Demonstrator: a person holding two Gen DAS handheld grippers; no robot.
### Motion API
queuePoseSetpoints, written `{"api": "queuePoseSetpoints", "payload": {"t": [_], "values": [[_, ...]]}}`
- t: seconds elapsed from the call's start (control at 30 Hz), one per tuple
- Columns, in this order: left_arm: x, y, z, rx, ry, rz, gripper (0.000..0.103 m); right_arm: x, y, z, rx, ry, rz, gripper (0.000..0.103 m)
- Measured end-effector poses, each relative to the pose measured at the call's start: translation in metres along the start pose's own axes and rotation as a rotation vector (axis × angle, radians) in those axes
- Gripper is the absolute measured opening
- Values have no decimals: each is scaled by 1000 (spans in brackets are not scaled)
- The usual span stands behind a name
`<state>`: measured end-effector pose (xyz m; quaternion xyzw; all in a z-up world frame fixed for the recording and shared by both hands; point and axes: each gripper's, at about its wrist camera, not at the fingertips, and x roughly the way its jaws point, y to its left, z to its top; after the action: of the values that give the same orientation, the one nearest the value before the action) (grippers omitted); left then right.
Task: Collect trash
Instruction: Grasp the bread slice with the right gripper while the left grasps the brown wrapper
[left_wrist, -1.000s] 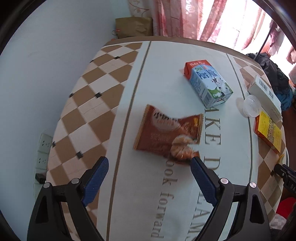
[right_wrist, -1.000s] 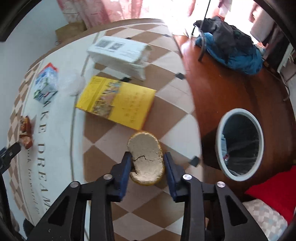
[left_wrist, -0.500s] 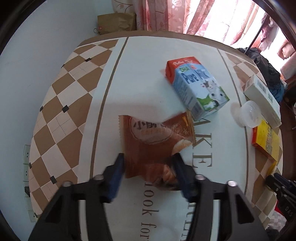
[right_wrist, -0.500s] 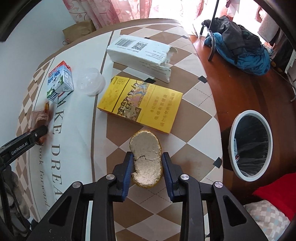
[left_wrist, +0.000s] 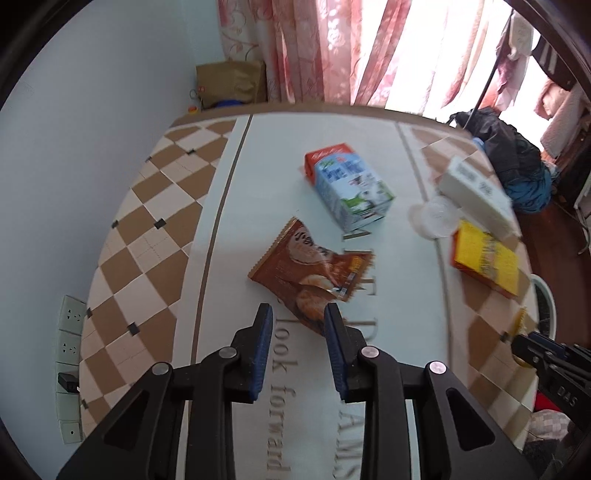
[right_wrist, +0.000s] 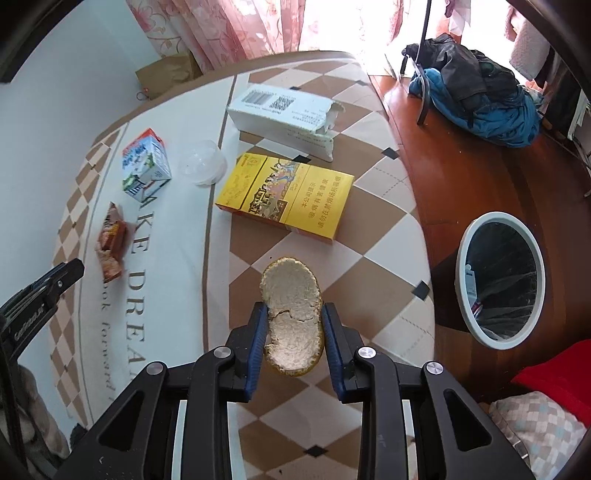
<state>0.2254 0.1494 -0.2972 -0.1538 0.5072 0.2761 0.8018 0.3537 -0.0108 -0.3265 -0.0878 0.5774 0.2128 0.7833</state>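
Observation:
A brown snack wrapper (left_wrist: 306, 269) lies crumpled and askew on the white tablecloth (left_wrist: 266, 177). Its near corner sits between the fingers of my left gripper (left_wrist: 299, 317), which is shut on it. My right gripper (right_wrist: 294, 307) is shut on a piece of fruit peel (right_wrist: 291, 321), pith side up, held above the checkered cloth. The wrapper (right_wrist: 110, 243) also shows far left in the right wrist view, next to the left gripper's fingers (right_wrist: 70, 269). A white-rimmed bin (right_wrist: 461, 258) with a dark liner stands on the floor right of the table.
On the table lie a blue milk carton (left_wrist: 349, 192), a clear plastic lid (left_wrist: 434, 218), a yellow flat box (right_wrist: 288, 199) and a torn white box (right_wrist: 284, 114). Clothes are piled on a chair (right_wrist: 476, 88). A wall with sockets (left_wrist: 70, 321) runs along the left.
My left gripper went from wide open to shut around the wrapper, which turned and crumpled. The right gripper kept the peel and drew back from the yellow box.

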Motion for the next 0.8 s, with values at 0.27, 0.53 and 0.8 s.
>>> {"api": "queuePoseSetpoints", "payload": {"t": [0.27, 0.53, 0.8], "values": [[-74, -27, -6, 35, -129, -40, 25, -55, -13, -7, 22, -87, 55, 31], [-62, 3, 9, -158, -11, -235, 27, -63, -19, 3, 87, -81, 109, 31], [27, 53, 32, -351, 198, -239, 40, -22, 23, 55, 79, -26, 111, 31]]}}
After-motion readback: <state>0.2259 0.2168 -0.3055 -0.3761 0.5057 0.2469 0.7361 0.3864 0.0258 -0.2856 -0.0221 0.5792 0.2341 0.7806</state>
